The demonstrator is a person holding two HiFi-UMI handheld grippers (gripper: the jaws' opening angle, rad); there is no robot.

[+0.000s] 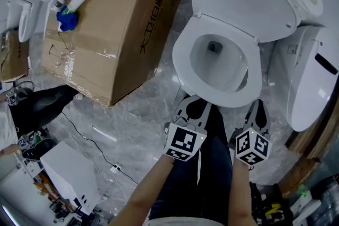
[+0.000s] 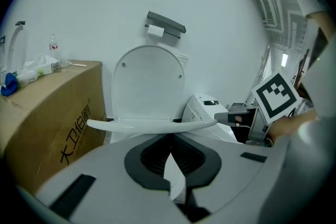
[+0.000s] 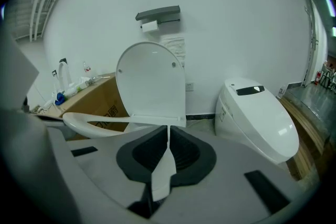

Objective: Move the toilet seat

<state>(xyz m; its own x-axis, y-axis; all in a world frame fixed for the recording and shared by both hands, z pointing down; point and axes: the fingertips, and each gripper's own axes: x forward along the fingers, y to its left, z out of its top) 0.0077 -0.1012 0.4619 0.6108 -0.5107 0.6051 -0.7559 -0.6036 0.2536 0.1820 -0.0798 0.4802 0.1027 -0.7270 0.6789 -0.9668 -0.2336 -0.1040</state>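
Nearest us, the left tongs (image 1: 197, 108) and the right tongs (image 1: 258, 111) reach forward and down, side by side, to the front rim of the toilet seat (image 1: 181, 58). Both are clenched, and neither gripper view shows anything pinched between the pads. We judge they are shut so that each works as a stiff wedge under the rim, since the seat looks too broad and smooth to pinch well from the front. With one on each side of the middle, the load is shared and the seat should not twist.

The seat lies over the bowl (image 1: 217, 61). In both gripper views it shows almost edge-on just beyond the jaw tips, so we judge its front stands a little off the bowl. Whether the tips bear on it we cannot tell.

Behind it the lid (image 1: 243, 5) stands upright, leaving room for the seat to swing up to it. A cardboard box (image 1: 122, 24) lies just beside the bowl on the left and a second toilet (image 1: 310, 77) on the right, both clear of that swing.
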